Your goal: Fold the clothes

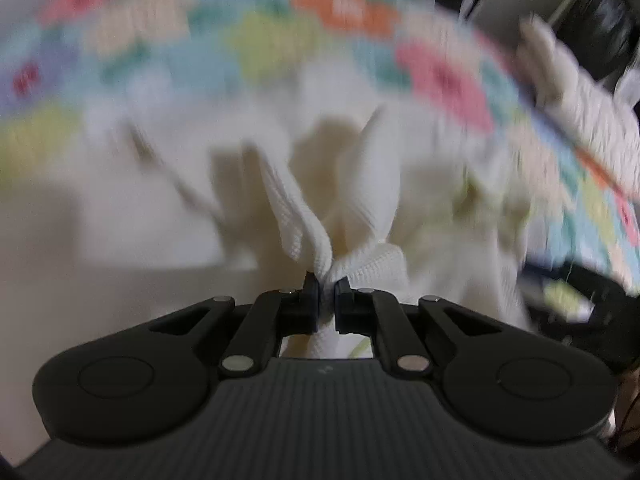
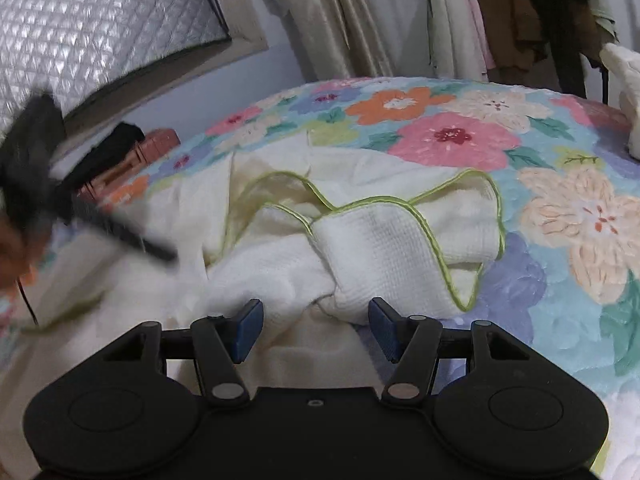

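A cream-white knit garment [image 2: 384,240] with thin green edging lies crumpled on a floral bedspread [image 2: 560,208]. My left gripper [image 1: 327,280] is shut on a pinched fold of the white garment [image 1: 360,184] and holds it lifted; that view is blurred by motion. My right gripper [image 2: 316,322] is open, its blue-padded fingers [image 2: 248,328] just above the near bunched part of the garment, not touching it that I can tell. The other gripper shows as a dark blur [image 2: 120,228] at the left of the right wrist view.
A quilted silver panel [image 2: 100,28] and curtains [image 2: 332,16] stand behind the bed. Hanging clothes [image 2: 500,12] are at the back right. Another white knit item [image 2: 624,92] sits at the bed's far right edge. A brown box [image 2: 136,160] lies by the bed's left edge.
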{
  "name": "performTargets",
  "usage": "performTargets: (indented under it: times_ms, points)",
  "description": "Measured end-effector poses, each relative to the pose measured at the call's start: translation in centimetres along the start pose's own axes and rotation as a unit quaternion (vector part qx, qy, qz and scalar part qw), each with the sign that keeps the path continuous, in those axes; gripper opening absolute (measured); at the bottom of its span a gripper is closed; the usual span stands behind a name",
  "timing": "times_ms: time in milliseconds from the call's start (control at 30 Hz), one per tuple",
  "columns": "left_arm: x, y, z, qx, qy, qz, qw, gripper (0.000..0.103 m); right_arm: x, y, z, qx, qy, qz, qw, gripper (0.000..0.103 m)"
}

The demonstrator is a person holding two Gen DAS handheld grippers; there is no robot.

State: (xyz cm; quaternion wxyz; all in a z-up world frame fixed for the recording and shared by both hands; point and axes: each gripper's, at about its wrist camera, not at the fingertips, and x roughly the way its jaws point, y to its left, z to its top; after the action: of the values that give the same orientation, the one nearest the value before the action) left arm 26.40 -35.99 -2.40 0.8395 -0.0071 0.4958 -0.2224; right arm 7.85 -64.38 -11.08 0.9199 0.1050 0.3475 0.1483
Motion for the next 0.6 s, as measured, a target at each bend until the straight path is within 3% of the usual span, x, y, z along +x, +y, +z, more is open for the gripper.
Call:
performTargets:
  times_ms: [167,300,433,533,600]
  points:
    - [-4.0,5.5,3.3,-0.015,-0.085,0.082,0.9929,0.007,1.4,-0.5,-0.4,0.015,0.032,-0.006,0.999,0.066]
    - [-4.4,8.7,2.8,0.01,-0.075,0.165,0.9834,0.007,1.5,0.5,-0.5,-0.014,0.037,-0.021,0.999,0.07]
    - [-3.7,10.9,3.1,0.0,-0.069,0.186,0.9801,0.007,1.9,1.0,-0.2,-0.023,0.049,-0.029,0.998,0.076]
    - [-2.9,13.3,5.6,-0.035,-0.085,0.191,0.9774,0.007,2.5,1.4,0.5,-0.038,0.071,-0.037,0.996,0.079]
    - [-2.1,14.7,8.4,-0.046,-0.1,0.221,0.9691,0.007,2.9,1.7,1.4,-0.044,0.093,-0.043,0.994,0.08]
